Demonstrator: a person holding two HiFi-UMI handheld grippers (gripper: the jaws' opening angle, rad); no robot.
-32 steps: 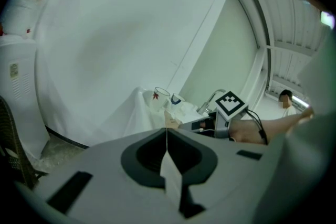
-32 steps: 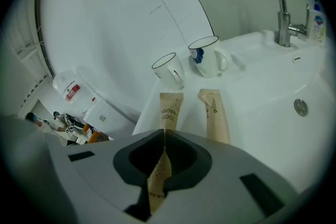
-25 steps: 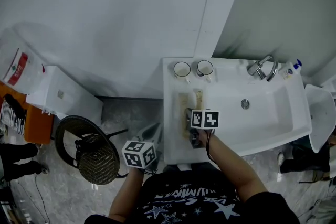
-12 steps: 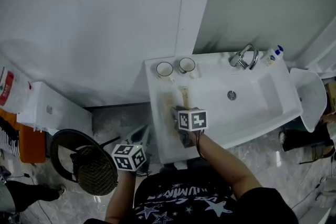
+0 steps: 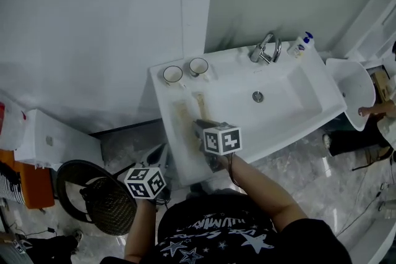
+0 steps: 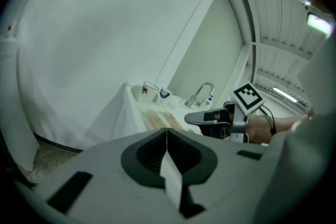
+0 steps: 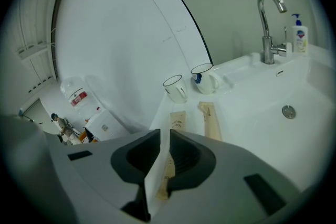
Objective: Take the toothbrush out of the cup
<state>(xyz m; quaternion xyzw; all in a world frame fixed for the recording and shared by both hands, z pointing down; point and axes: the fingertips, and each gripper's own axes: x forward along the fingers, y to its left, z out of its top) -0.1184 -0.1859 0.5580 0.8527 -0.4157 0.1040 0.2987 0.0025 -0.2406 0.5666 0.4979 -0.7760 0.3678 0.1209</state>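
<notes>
White washbasin unit [image 5: 166, 99] against a plain wall. Work area: flat ledge at 9 o'clock of the bowl.

**Fingers**
- R gripper [image 7: 160, 132]: fingers a narrow slit apart and closing, nothing pinched. Through the slit shows the near end of one toothbrush packet [image 7: 177, 122], flat on the ledge below.
- L gripper [image 6: 167, 131]: fingers pressed together, empty, held off the unit at approx. 7 o'clock in the head view.

**Outward from R fingers**
- Second packet [image 7: 211, 119] just beside the first at 3 o'clock, roughly parallel.
- Cups at 12 o'clock by the wall: one cup [image 7: 176, 87], other cup [image 7: 206, 78] w/ blue print. No brush seen in either.
- Judgement: toothbrushes are out of the cup, wrapped, on the ledge.
- Faucet [image 7: 269, 23] and soap bottle [image 7: 300, 34] at 2 o'clock.

**Risks (judged)**
1. Fingers close while low: a pad may catch the wrapper edge, and the packet could skid off the ledge rim or into the bowl.
2. Light wrapper may cling to a pad and ride up w/ the gripper.
3. Forward sweep toward 12 o'clock may tip a cup.

**Qty**
Grippers 2; packets 2; cups 2; faucet 1; soap bottle 1.
</notes>
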